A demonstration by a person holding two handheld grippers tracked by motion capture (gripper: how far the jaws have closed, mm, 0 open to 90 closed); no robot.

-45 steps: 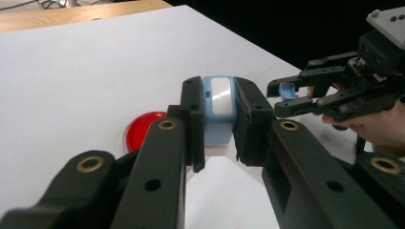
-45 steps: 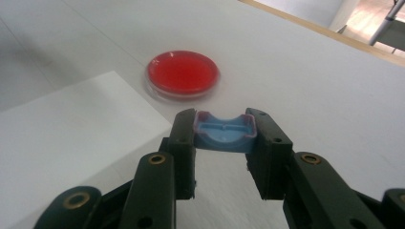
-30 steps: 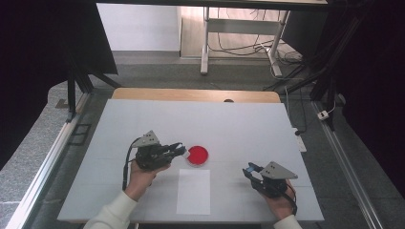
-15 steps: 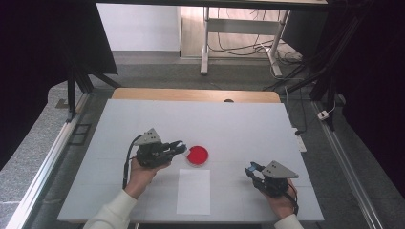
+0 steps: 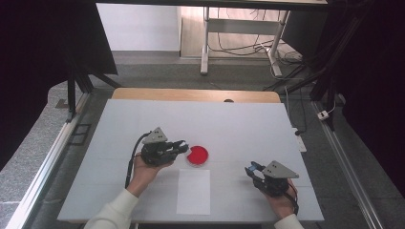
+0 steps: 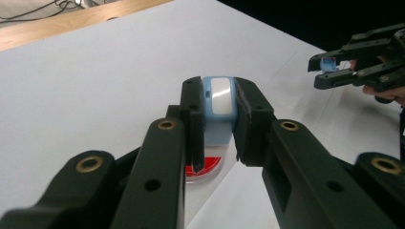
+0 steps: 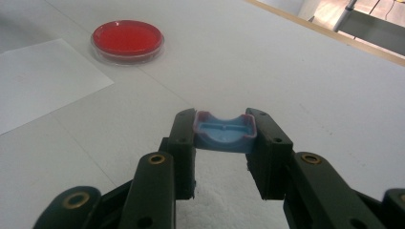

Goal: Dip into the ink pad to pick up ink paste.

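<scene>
Left tongs (image 5: pixel 184 145), seen from above, point toward the red petri dish (image 5: pixel 197 156), whose near rim lies just beyond and a little to the side of their tips. In the left gripper view the left tongs are clamped on a small light-blue block with a pale window on its face (image 6: pixel 218 102); the block stands upright between the jaws and the dish shows directly beneath it. Right tongs (image 7: pixel 223 138), well apart from the dish and off to its other side, are clamped on a second light-blue piece, a shallow cap-like part with a curved cut-out (image 7: pixel 223 132), held just above the white counter (image 5: pixel 248 124). A white paper sheet (image 5: pixel 193 191) lies flat on the counter between the two pairs of tongs, nearer the person than the dish.

The step in hand appears to be bringing the block held by the left tongs over the dish. To do this well, the left tongs should keep their squeeze even so that the block does not tilt, travel level, and stop with the block centred over the red surface rather than over the rim. The right tongs are best kept quiet and closed on their own part, clear of the left tongs' path.
</scene>
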